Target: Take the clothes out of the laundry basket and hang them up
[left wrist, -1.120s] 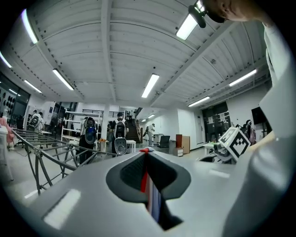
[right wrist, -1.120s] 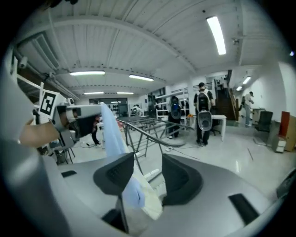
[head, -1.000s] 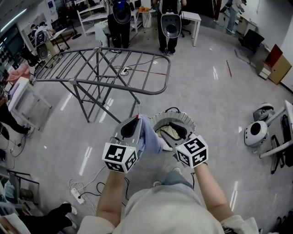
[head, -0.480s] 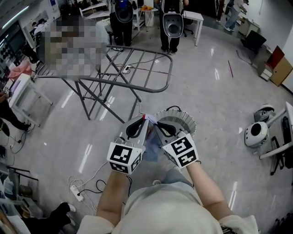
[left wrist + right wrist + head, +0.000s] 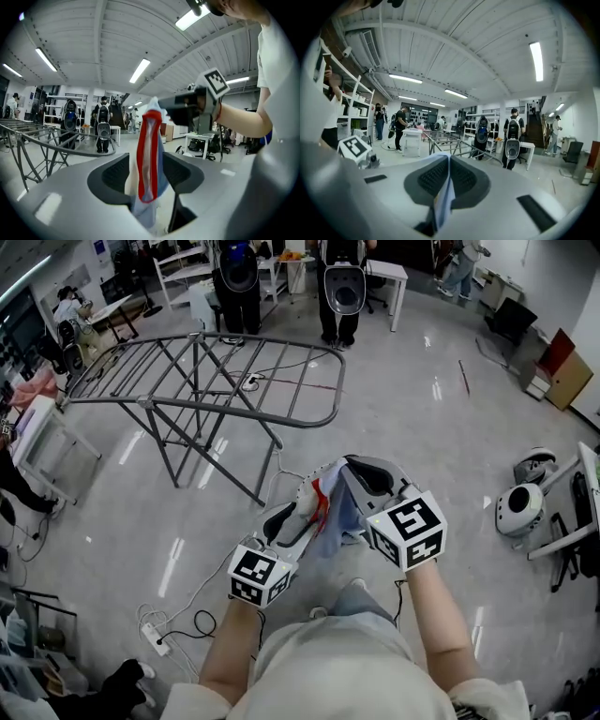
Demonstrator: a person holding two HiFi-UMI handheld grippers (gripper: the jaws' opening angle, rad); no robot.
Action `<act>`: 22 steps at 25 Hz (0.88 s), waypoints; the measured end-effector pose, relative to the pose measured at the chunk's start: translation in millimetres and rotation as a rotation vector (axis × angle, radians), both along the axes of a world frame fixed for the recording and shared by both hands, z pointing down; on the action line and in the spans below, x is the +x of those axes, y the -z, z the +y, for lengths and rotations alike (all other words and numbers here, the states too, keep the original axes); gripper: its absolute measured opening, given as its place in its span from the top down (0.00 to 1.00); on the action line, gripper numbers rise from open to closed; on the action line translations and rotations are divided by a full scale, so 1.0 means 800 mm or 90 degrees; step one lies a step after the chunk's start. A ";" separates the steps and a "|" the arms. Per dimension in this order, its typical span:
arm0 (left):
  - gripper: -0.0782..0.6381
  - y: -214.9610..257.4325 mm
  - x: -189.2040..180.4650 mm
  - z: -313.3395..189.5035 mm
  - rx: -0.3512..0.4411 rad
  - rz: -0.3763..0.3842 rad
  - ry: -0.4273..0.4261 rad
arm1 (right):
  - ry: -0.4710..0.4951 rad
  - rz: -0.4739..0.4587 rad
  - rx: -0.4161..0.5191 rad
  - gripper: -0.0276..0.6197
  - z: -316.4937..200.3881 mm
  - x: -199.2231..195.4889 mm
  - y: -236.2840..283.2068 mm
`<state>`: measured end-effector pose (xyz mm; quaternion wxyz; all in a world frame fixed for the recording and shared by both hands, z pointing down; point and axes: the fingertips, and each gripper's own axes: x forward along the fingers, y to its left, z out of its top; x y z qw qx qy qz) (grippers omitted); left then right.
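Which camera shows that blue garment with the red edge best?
The left gripper view: the garment runs up between the left hand-held gripper's jaws, which have just been opening, red edge plain. The head view shows it bunched beside the right hand-held gripper. The right gripper view shows only a blue fold in that gripper's shut jaws.

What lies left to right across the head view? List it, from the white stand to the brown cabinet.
White stand → grey drying rack → blue garment → white round robot → brown cabinet.
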<state>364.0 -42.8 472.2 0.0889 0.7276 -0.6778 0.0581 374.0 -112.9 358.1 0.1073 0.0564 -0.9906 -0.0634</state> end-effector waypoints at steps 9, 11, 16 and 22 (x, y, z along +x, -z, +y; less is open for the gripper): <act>0.49 -0.082 0.033 -0.034 -0.075 0.034 -0.016 | -0.003 -0.097 0.070 0.94 -0.007 0.012 0.125; 0.49 -0.084 0.024 -0.049 -0.072 0.024 -0.003 | -0.003 -0.106 0.090 0.94 -0.006 0.014 0.142; 0.84 -0.070 0.006 -0.068 -0.068 0.009 -0.017 | -0.027 -0.112 0.108 0.94 -0.023 0.021 0.156; 0.86 -0.003 -0.059 -0.049 -0.015 0.020 0.045 | -0.080 -0.108 0.110 0.94 -0.061 0.040 0.150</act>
